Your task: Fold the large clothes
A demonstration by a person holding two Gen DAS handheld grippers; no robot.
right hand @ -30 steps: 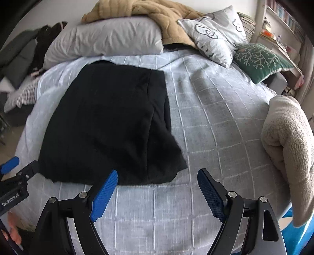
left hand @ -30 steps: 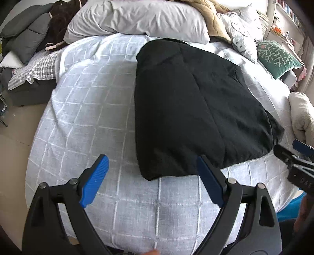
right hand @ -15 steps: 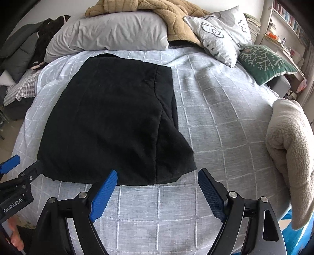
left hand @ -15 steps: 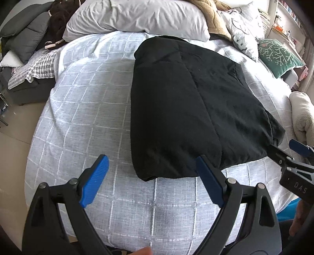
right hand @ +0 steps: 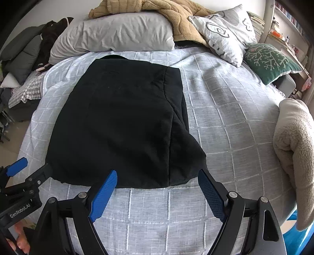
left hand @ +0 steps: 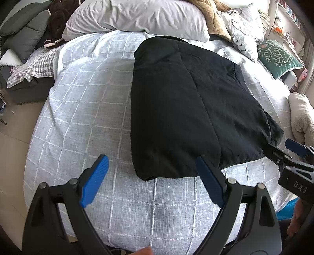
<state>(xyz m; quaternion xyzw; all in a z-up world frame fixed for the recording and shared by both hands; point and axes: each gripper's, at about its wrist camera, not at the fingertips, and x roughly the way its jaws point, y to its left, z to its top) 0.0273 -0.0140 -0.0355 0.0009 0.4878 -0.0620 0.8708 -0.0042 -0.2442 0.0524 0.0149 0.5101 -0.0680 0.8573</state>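
Observation:
A black garment [left hand: 186, 106] lies flat, folded lengthwise into a long panel, on the grey checked bed cover [left hand: 82, 109]. It also shows in the right wrist view [right hand: 125, 121]. My left gripper [left hand: 152, 174] is open and empty just above the garment's near left corner. My right gripper [right hand: 157, 185] is open and empty over the garment's near hem towards its right corner. Each gripper shows at the edge of the other's view: the right one [left hand: 290, 155] and the left one [right hand: 23, 174].
Grey pillow [right hand: 115, 37], tan blanket [right hand: 176, 17], patterned pillow [right hand: 225, 31] and green cushion [right hand: 268, 60] line the head of the bed. A cream fleece blanket [right hand: 294, 145] lies at the right edge. Dark clothes and a checked cloth [left hand: 33, 66] lie at the left.
Both grippers have moved forward towards the garment's near hem, which now reaches their fingertips. Both stay open.

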